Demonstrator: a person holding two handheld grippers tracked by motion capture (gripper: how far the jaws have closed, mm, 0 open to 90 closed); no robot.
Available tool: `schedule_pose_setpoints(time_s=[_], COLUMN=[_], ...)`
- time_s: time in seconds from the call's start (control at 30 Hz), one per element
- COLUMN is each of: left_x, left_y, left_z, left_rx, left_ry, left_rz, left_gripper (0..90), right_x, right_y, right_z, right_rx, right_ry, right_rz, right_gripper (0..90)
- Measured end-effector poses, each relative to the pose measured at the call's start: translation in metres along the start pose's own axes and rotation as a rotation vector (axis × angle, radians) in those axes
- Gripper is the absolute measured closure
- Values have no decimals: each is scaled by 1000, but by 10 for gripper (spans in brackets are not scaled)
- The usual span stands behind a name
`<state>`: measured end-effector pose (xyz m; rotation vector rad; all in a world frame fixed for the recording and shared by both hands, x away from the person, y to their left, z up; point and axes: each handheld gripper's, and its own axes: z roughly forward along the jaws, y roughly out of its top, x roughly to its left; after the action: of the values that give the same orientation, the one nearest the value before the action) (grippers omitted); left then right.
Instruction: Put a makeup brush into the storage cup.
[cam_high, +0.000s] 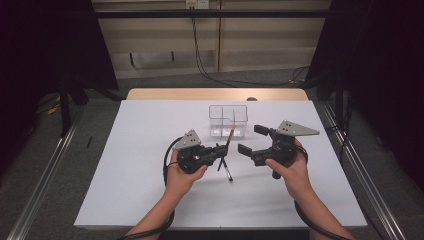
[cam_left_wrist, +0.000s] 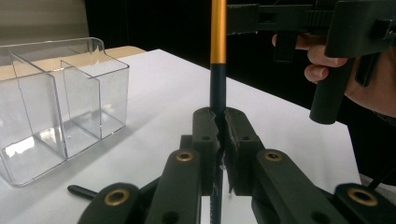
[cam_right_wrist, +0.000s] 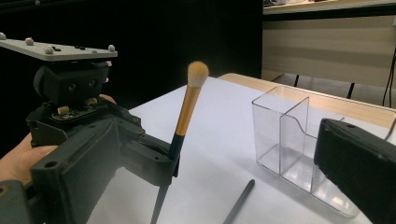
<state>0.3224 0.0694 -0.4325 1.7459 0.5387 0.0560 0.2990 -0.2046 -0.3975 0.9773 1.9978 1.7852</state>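
Makeup brush (cam_right_wrist: 187, 114) pinched low on its dark handle by the left tongs (cam_left_wrist: 219, 140), jaws pressed tight on it, gold ferrule and pale bristle tuft up, tail pointing down toward the white table (cam_high: 150, 190) — long axis close to upright, tilted a little toward the clear organizer (cam_high: 228, 120). Held above the table in front of that organizer, near it but apart, the open compartments just beyond the bristle end. Judged next: carrying the brush forward and over the near wall, then lowering it tail first into a compartment, so the tilt and the height of the tail over the rim matter most. Right tongs (cam_high: 251, 141) spread wide and empty, just to the right of the brush and level with it, nearer the organizer's right side but holding nothing. A second slim dark stick (cam_high: 226, 169) lying flat on the table beneath the left tongs — untouched.
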Motion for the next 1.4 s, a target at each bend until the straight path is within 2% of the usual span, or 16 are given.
schedule_pose_setpoints(time_s=[0.17, 0.63, 0.83, 0.97, 1.17, 1.4], left_x=[0, 0, 0, 0, 1, 1], left_y=[0, 1, 1, 1, 2, 2], left_z=[-1, -2, -2, -2, -3, -3], left_rx=[-14, -16, -14, -19, -25, -24], left_ry=[-14, -17, -18, -16, -13, -14], left_rz=[-8, 6, 10, 10, 8, 10], left_gripper=[839, 839, 839, 839, 839, 839], right_x=[0, 3, 7, 9, 11, 13], right_y=[-2, -5, -5, -4, -4, -6], right_z=[7, 21, 25, 27, 30, 32], right_rx=[-1, 14, 2, -11, -5, 6], right_ry=[4, 45, 59, 63, 52, 79], right_rz=[14, 24, 31, 30, 38, 47], right_gripper=[5, 111, 205, 300, 355, 468])
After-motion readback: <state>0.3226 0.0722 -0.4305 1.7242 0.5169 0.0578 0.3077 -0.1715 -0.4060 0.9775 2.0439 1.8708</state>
